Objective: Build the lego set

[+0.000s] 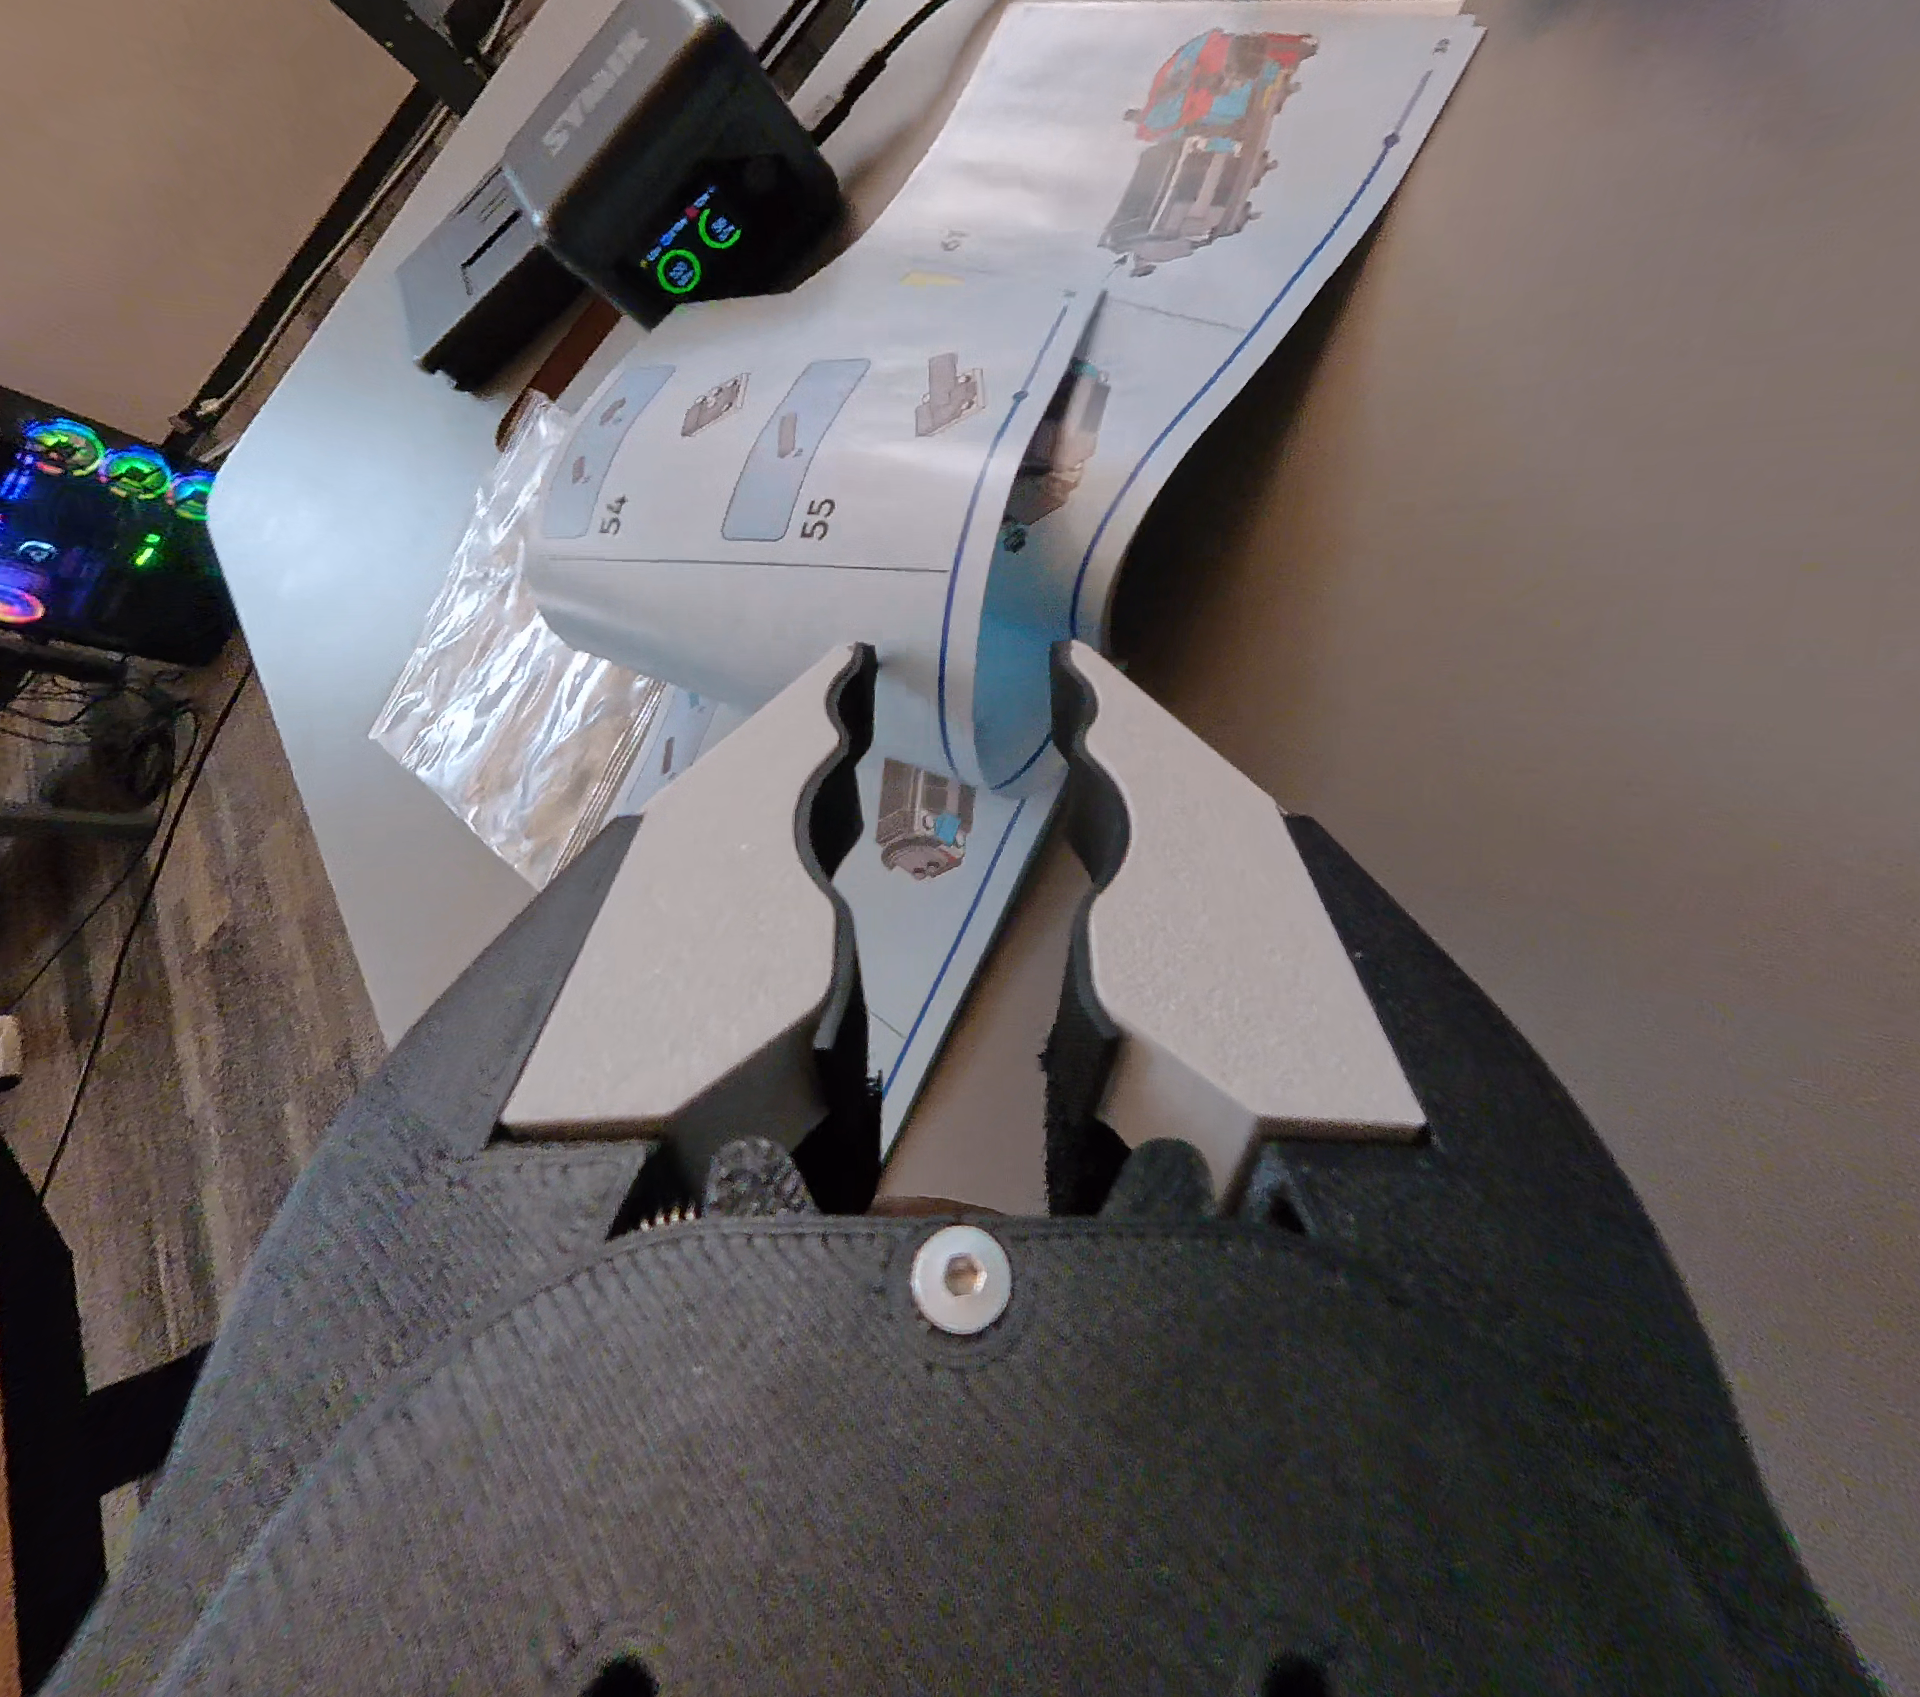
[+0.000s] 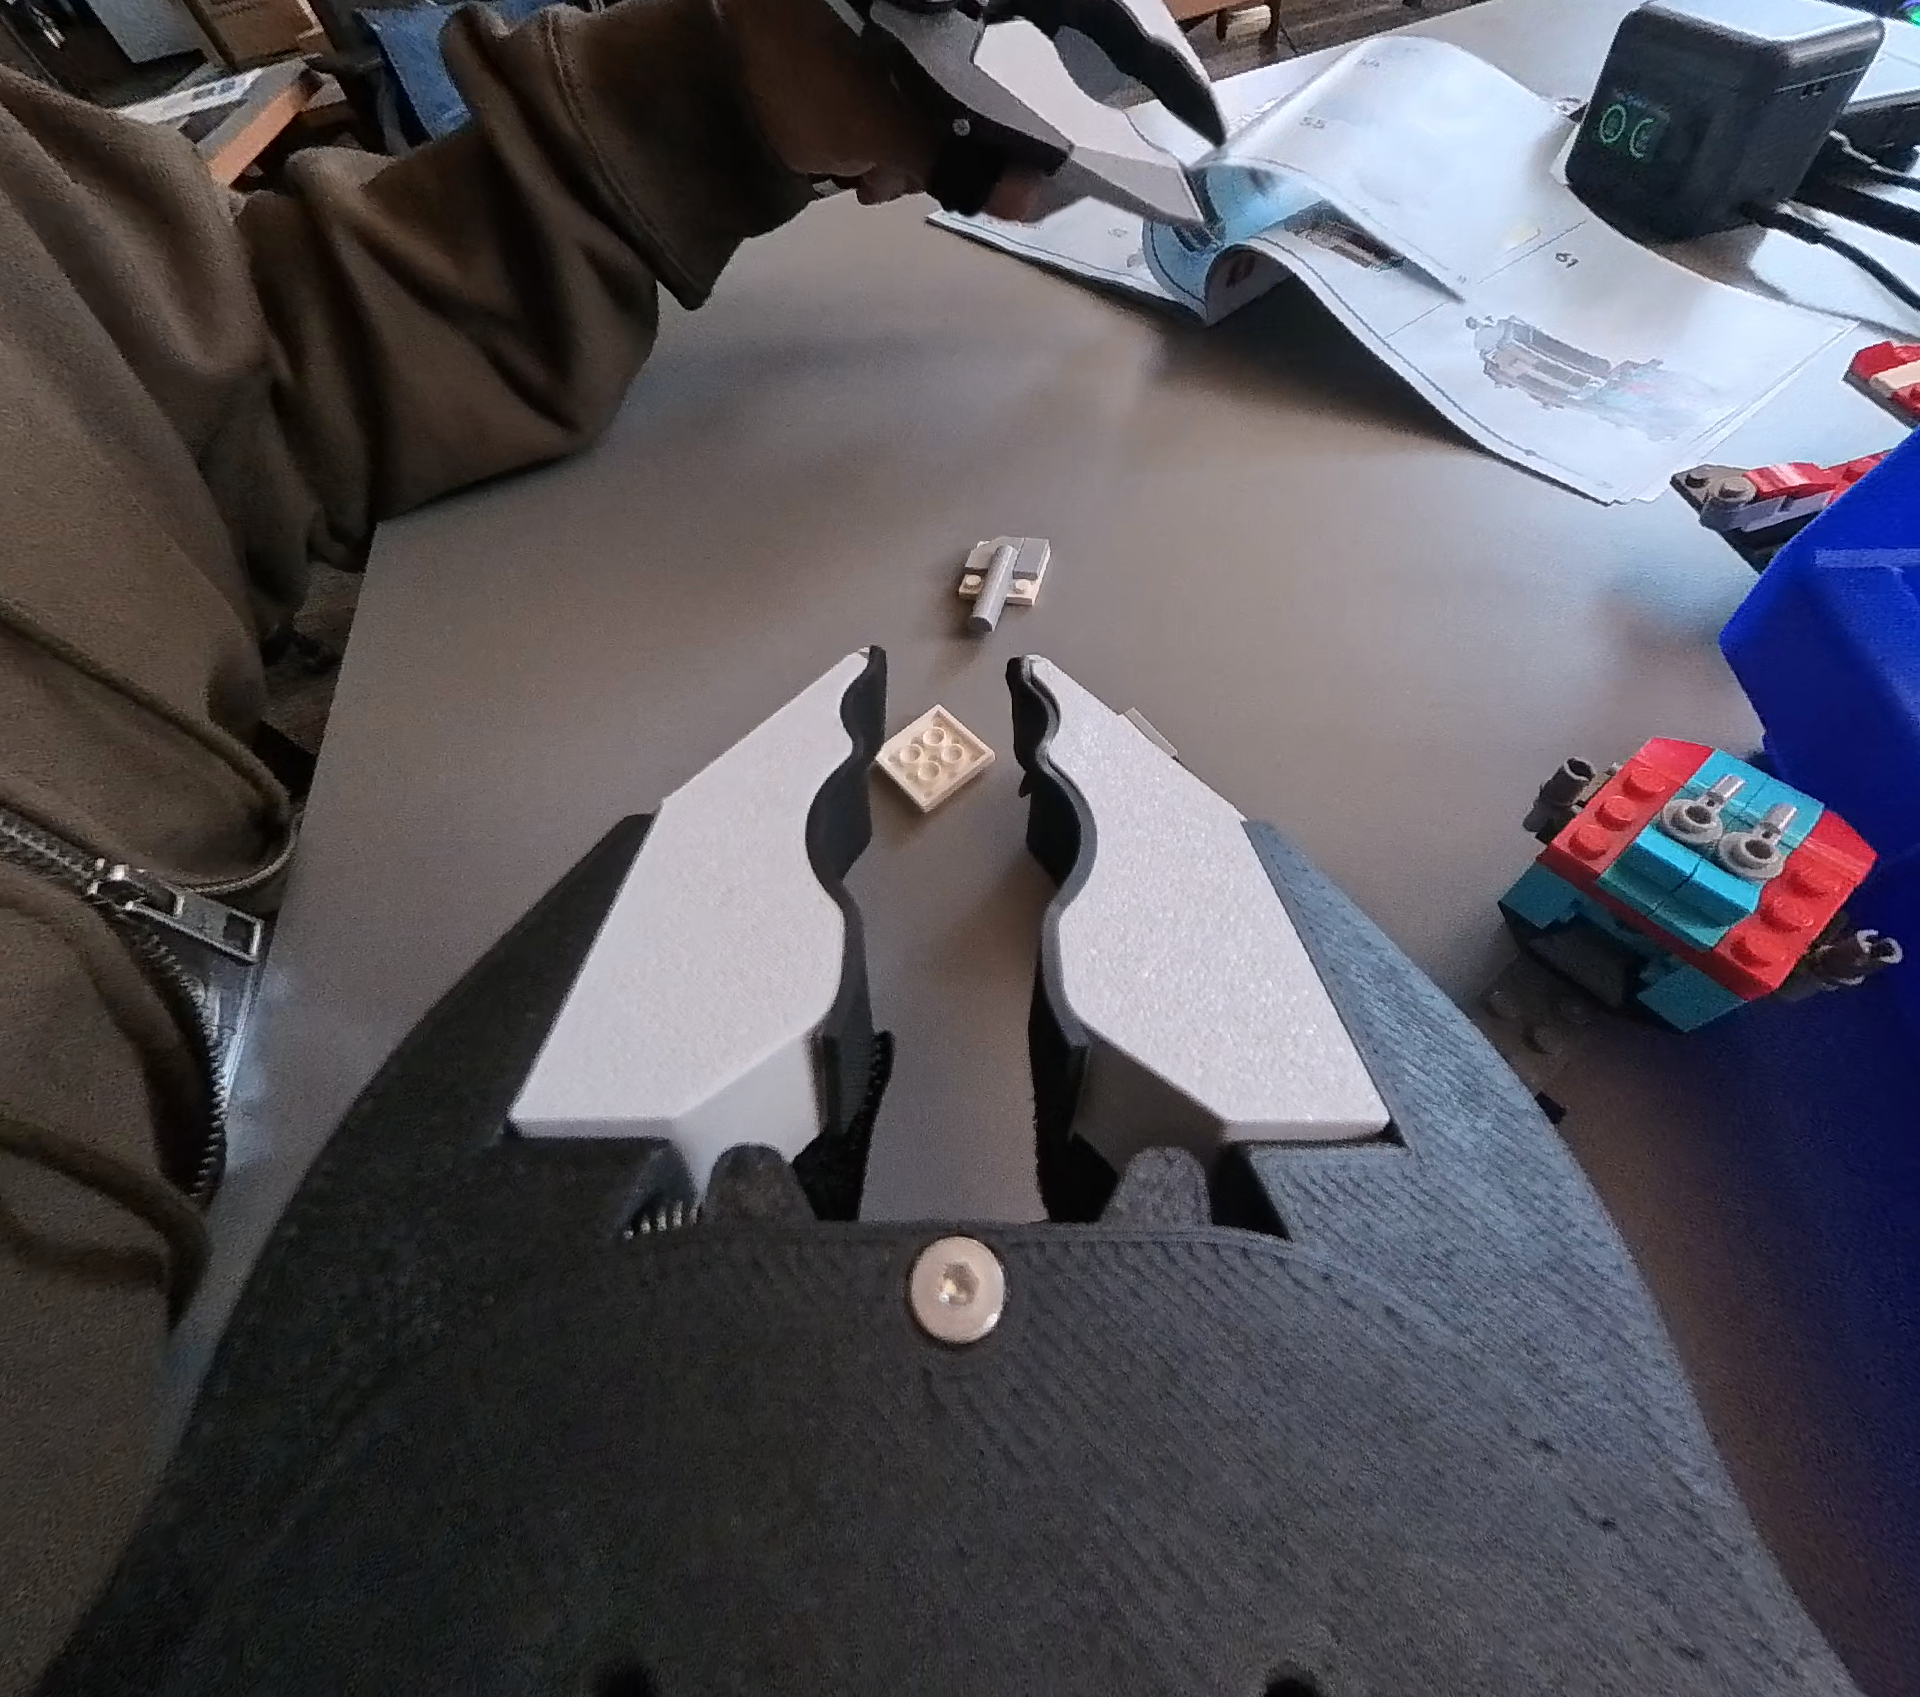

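The left gripper (image 1: 961, 660) stands with its jaws apart around a curled page of the instruction booklet (image 1: 790, 504); no pad visibly presses the paper. The booklet lies open on the table (image 1: 1558, 712), beside a black box with a lit screen (image 1: 665, 161) and a clear plastic bag (image 1: 499, 691). The right gripper (image 2: 945, 660) hovers, jaws narrowly apart and holding nothing, above a small white plate (image 2: 933, 756). A small grey-and-white assembly (image 2: 1003, 577) lies just beyond; a red-and-teal brick model (image 2: 1704, 878) stands to the right.

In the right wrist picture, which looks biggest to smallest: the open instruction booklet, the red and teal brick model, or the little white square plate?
1. Open instruction booklet
2. Red and teal brick model
3. White square plate, lying flat between the right gripper's open fingers
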`<act>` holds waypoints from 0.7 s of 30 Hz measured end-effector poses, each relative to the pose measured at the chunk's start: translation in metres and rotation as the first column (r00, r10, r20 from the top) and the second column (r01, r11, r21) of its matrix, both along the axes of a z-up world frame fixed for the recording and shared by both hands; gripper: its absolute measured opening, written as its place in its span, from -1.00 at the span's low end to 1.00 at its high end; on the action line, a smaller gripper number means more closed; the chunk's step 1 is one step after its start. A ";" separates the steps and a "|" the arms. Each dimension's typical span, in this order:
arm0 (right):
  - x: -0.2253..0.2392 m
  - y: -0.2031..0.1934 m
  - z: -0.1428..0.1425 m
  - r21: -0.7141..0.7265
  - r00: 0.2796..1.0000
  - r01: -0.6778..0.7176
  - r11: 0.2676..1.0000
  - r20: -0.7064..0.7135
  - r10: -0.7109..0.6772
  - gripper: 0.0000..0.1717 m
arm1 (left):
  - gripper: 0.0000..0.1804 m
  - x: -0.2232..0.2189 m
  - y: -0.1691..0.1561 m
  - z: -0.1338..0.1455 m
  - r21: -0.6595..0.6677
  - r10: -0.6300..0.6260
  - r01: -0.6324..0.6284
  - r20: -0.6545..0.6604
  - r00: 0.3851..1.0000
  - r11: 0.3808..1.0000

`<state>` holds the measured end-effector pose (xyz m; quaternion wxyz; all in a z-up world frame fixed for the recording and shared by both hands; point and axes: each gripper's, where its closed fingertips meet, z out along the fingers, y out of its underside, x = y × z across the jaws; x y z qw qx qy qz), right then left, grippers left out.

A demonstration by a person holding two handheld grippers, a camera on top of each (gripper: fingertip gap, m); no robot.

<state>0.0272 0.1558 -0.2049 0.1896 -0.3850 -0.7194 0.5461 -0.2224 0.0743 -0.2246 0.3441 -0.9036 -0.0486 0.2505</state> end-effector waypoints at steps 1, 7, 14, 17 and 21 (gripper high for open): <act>0.000 0.000 0.000 0.000 1.000 0.001 1.000 0.000 -0.001 -0.71 | -0.61 -0.002 -0.002 0.001 0.003 0.012 -0.012 -0.008 1.000 1.000; -0.001 0.000 0.000 0.000 1.000 0.004 1.000 0.000 -0.004 -0.72 | -0.61 -0.012 -0.013 0.004 0.039 0.098 -0.097 -0.039 0.994 0.995; 0.000 0.000 0.000 0.006 1.000 0.004 1.000 -0.003 -0.004 -0.72 | -0.60 -0.019 -0.024 0.005 0.160 0.239 -0.243 0.045 0.970 0.957; 0.000 0.000 0.000 0.007 1.000 0.004 1.000 -0.003 -0.004 -0.72 | -0.60 -0.023 -0.036 0.003 0.242 0.343 -0.375 0.164 0.925 0.895; 0.000 0.000 0.000 0.009 1.000 0.004 1.000 -0.005 -0.003 -0.72 | -0.59 -0.027 -0.056 -0.001 0.320 0.413 -0.503 0.309 0.857 0.803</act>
